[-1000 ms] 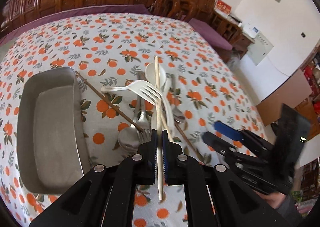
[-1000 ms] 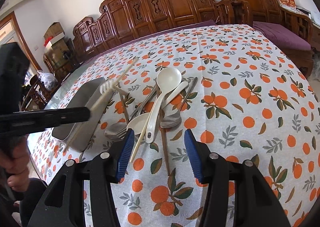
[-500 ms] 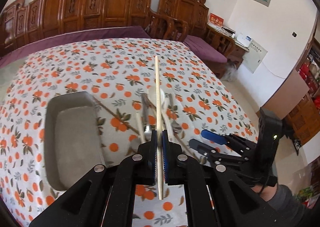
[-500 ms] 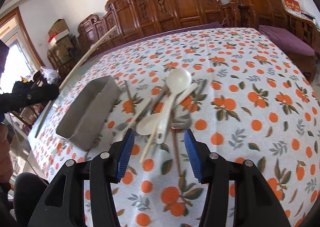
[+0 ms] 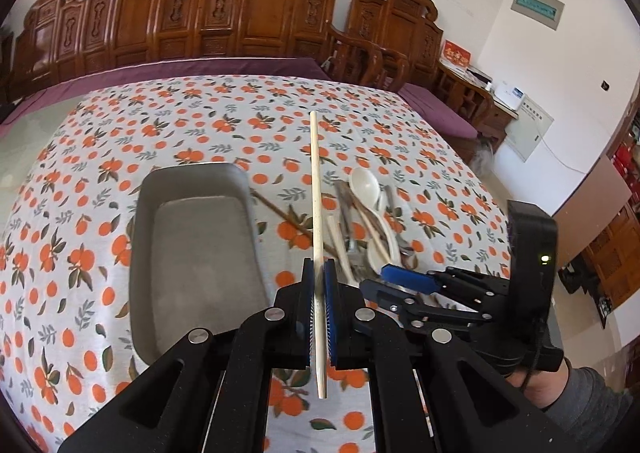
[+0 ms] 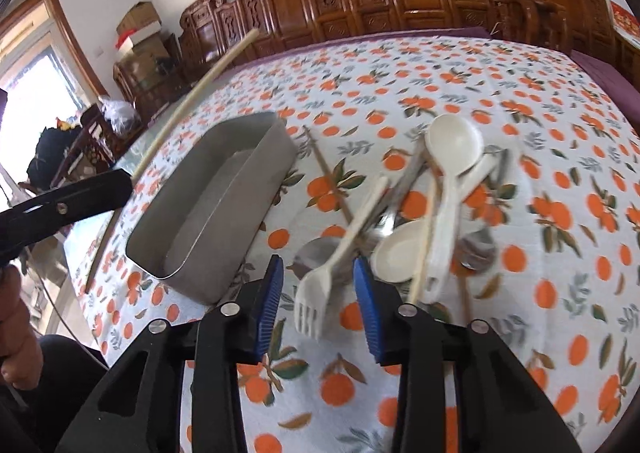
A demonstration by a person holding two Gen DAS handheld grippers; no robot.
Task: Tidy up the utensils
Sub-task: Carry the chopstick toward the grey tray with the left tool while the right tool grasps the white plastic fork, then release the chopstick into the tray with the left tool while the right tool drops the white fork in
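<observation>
Left tongs pinched a pale chopstick, frame centre. Right tongs were closing, still spread around a white fork, beside the metal tray.

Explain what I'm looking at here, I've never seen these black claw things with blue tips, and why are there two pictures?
There is no robot here. A person holds two hand tools, each with a camera looking out along its jaws, so each picture comes from one tool. The left gripper is shut on a pale wooden chopstick, held above the orange-patterned tablecloth. The right gripper has just been closing; its blue pads stand either side of a white plastic fork without pressing it. Beside them sits an empty grey metal tray and a pile of white plastic spoons, metal cutlery and dark chopsticks.
</observation>
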